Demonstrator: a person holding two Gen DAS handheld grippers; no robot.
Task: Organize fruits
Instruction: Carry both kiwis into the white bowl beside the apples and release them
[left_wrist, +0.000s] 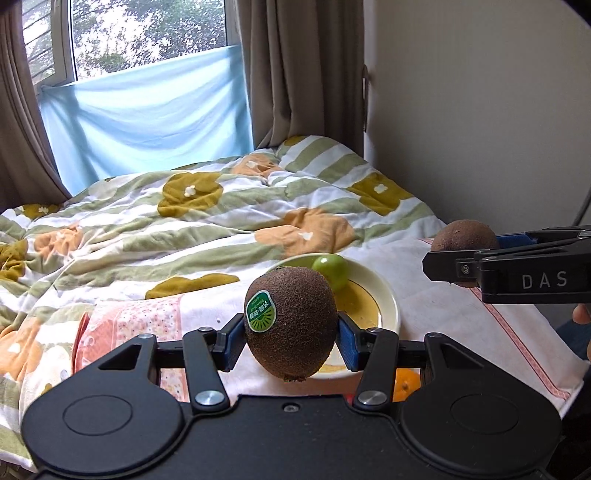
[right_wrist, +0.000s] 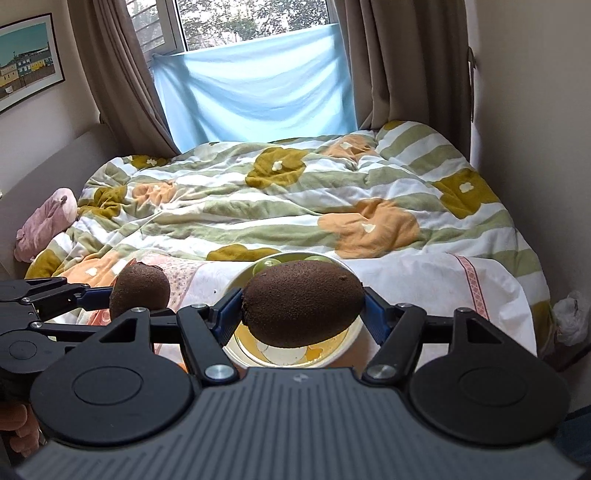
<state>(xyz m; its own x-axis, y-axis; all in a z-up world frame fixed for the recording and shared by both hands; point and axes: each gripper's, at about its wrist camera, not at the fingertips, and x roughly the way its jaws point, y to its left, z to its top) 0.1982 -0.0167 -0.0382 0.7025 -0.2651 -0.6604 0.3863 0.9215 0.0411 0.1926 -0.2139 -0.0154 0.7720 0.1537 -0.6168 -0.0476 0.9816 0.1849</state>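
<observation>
My left gripper (left_wrist: 291, 332) is shut on a brown kiwi with a green sticker (left_wrist: 291, 325), held upright above the near left rim of a cream plate (left_wrist: 384, 295). A green fruit (left_wrist: 330, 271) lies on the plate. My right gripper (right_wrist: 303, 308) is shut on a second kiwi (right_wrist: 303, 302), held sideways over the plate (right_wrist: 354, 328), where green fruits (right_wrist: 267, 265) show behind it. The right gripper and its kiwi (left_wrist: 463, 240) show at the right of the left wrist view. The left gripper's kiwi (right_wrist: 139, 290) shows at the left of the right wrist view.
The plate stands on a white cloth (left_wrist: 436, 306) at the foot of a bed with a flowered quilt (left_wrist: 207, 221). An orange (left_wrist: 406, 384) lies near the plate's front. A wall (left_wrist: 480, 110) runs along the right. A pink soft toy (right_wrist: 48, 221) lies at the left.
</observation>
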